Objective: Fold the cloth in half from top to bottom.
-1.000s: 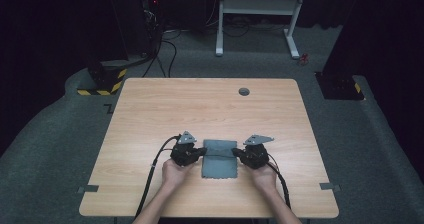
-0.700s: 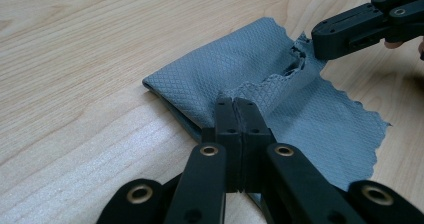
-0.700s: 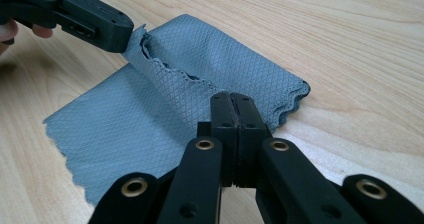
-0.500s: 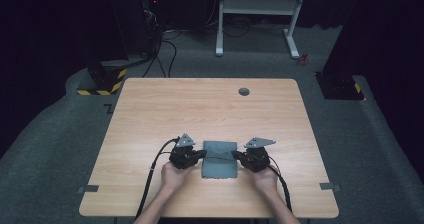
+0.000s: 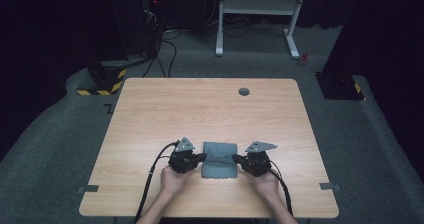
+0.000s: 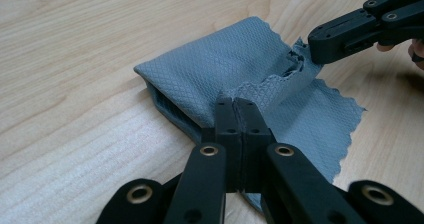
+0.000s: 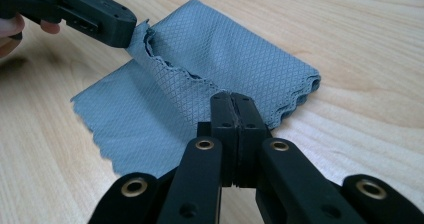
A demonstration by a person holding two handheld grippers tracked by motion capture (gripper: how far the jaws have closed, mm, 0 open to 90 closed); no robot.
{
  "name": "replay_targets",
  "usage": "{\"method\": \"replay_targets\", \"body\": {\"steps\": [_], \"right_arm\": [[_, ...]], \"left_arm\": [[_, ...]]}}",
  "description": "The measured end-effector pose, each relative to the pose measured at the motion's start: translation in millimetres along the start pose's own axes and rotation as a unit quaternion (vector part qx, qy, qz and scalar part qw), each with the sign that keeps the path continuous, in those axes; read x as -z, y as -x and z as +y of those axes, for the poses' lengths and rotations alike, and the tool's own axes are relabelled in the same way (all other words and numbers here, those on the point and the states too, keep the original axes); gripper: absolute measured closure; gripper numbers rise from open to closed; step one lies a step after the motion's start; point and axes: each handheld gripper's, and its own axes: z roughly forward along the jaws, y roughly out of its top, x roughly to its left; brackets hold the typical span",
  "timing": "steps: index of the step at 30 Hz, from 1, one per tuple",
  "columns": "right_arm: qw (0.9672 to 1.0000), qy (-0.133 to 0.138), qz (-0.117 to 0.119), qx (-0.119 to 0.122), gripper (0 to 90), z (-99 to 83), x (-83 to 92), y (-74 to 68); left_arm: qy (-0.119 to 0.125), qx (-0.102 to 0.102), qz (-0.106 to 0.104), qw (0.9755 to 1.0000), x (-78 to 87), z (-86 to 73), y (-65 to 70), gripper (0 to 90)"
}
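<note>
Both hands are in at the near edge of the surface (image 5: 150, 109), and the cloth (image 5: 219, 160) lies between them, near the person, well apart from the small dark round fitting (image 5: 244, 91) at the far side; the left gripper (image 5: 201, 157) bites the cloth's left side and the right gripper (image 5: 235, 158) the right side; both sets of jaws are pinched tight on fabric, no gap showing between the black jaws in either gripper view.

How far along? By my reading this is a fold partway done; the cloth already sits doubled into a neat rectangle with a rounded folded edge at one end (image 6: 155, 91), and stacked wavy edges at the corner in the right gripper view (image 7: 300, 91), so at least one fold is in; a single bottom layer lies flat and spread toward the near side (image 7: 125, 119), while the upper flap is raised in a ridge between the two grips (image 6: 280, 84); I'd judge what is left is to carry that raised edge over, lay it down square and let go.

Material: a thin blue-grey cloth with a fine diamond weave and pinked, zigzag-cut edges; soft and limp, it sags and puckers where it is pulled; the surface is pale wood-grain laminate, smooth and matt, with rounded corners; the jaws are hard black plastic bars with brass-coloured rivets.
</note>
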Motion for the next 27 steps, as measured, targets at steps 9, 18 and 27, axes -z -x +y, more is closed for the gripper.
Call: {"method": "replay_targets", "body": {"steps": [9,18,27], "right_arm": [[1.0,-0.001,0.005,0.005,89.6,-8.3,2.8,-7.5],[0.9998,0.001,0.004,0.019,89.6,-13.0,5.9,-14.1],[0.9998,-0.001,0.005,0.021,89.5,-18.6,6.3,-16.5]], "left_arm": [[-0.002,-0.01,0.002,0.9999,4.6,-6.9,7.5,89.6],[-0.005,-0.017,0.005,0.9998,6.9,-14.0,13.3,89.5],[0.001,-0.012,0.004,0.9999,6.3,-20.7,16.7,89.4]]}}
